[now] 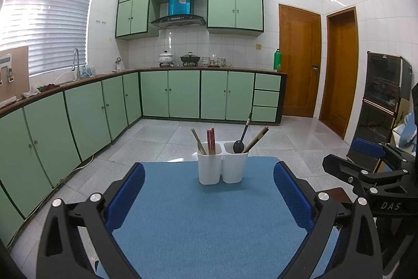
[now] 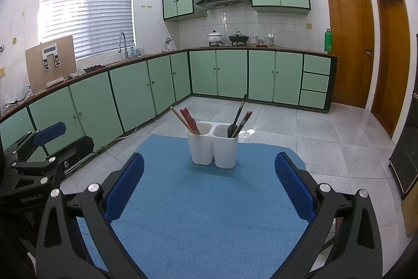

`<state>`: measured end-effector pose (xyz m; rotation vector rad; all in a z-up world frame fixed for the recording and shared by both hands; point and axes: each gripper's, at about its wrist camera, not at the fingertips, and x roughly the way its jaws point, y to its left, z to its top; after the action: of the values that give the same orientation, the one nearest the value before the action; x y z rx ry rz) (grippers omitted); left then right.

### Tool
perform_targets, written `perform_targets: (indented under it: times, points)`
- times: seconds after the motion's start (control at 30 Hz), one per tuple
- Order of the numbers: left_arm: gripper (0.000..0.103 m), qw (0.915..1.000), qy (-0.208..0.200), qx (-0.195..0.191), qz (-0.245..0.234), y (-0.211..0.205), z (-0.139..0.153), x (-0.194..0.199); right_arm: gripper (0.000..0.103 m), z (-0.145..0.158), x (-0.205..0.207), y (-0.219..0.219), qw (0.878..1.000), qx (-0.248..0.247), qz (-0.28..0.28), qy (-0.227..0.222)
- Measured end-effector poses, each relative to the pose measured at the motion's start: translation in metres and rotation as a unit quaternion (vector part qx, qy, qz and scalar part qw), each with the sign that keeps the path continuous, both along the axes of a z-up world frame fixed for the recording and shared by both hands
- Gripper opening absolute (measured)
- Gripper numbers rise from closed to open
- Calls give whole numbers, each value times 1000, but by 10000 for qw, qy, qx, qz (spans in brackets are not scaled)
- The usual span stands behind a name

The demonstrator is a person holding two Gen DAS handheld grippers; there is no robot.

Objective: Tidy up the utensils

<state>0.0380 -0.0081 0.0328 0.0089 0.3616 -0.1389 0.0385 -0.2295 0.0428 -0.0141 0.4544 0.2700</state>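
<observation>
A white two-compartment utensil holder (image 1: 222, 164) (image 2: 213, 147) stands upright at the far end of a blue mat (image 1: 206, 221) (image 2: 209, 213). Its left compartment holds red chopsticks (image 1: 211, 141) (image 2: 188, 120) and wooden chopsticks (image 1: 198, 141) (image 2: 180, 118). Its right compartment holds a black spoon (image 1: 241, 139) (image 2: 235, 119) and another pair of chopsticks (image 1: 257, 139) (image 2: 243, 122). My left gripper (image 1: 209, 190) is open and empty above the mat, short of the holder. My right gripper (image 2: 209, 179) is open and empty too, and also shows at the right edge of the left wrist view (image 1: 371, 164).
Green kitchen cabinets (image 1: 169, 93) with a countertop run along the left and back walls, with a sink tap (image 1: 76, 62) and pots (image 1: 190, 58). Two wooden doors (image 1: 300, 62) are at the right. A black cabinet (image 1: 384, 101) stands at the far right. The floor is grey tile.
</observation>
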Motion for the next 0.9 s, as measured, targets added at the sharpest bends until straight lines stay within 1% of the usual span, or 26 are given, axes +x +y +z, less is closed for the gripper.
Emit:
perform_targets:
  times: [0.9]
  points:
    - [97, 10000, 11, 15, 14, 2, -1, 0, 97, 0, 2, 3, 10000, -1, 5, 14]
